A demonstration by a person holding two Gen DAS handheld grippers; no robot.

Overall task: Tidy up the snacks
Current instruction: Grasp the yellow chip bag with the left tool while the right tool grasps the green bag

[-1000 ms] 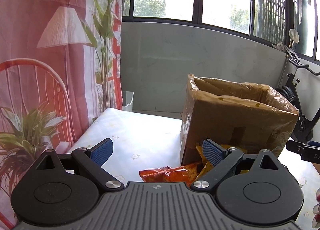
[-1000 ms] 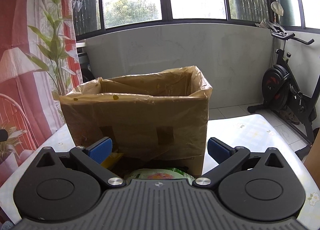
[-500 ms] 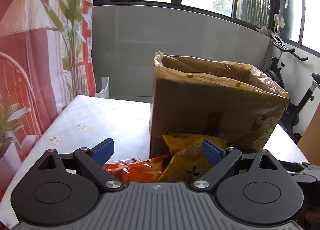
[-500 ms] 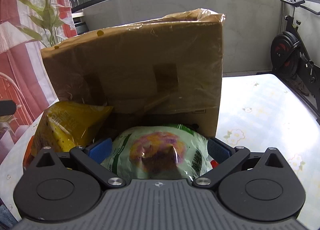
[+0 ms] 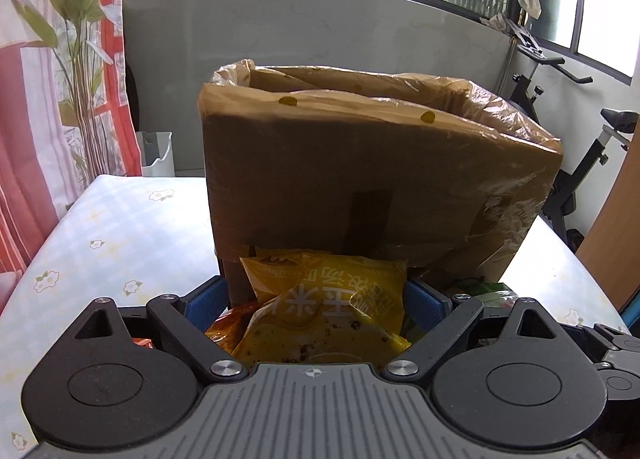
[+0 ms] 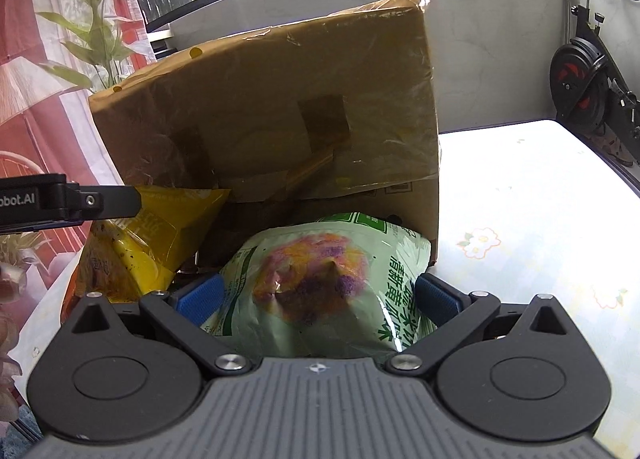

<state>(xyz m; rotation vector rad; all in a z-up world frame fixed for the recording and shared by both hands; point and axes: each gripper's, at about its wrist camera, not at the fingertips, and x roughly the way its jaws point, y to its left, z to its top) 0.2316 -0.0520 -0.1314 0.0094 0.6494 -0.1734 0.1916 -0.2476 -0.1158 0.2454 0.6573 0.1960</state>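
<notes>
Left wrist view: left claw (image 5: 316, 305) straddles yellow snack bag (image 5: 326, 311), right claw (image 6: 318, 297) straddles green bag (image 6: 316, 283); both wide, likely pre-grasp for near box (image 5: 360, 167).

Both grippers are coming down and in toward the snacks in front of the cardboard box (image 5: 360, 163); the left gripper (image 5: 320, 305), a second ago over the orange packet, is now straddling the yellow bag (image 5: 328, 299) with its jaws spread wide; the right gripper (image 6: 320, 295) is dropping lower, its jaws now flanking the green bag (image 6: 316, 283) that was barely peeking in before.
</notes>
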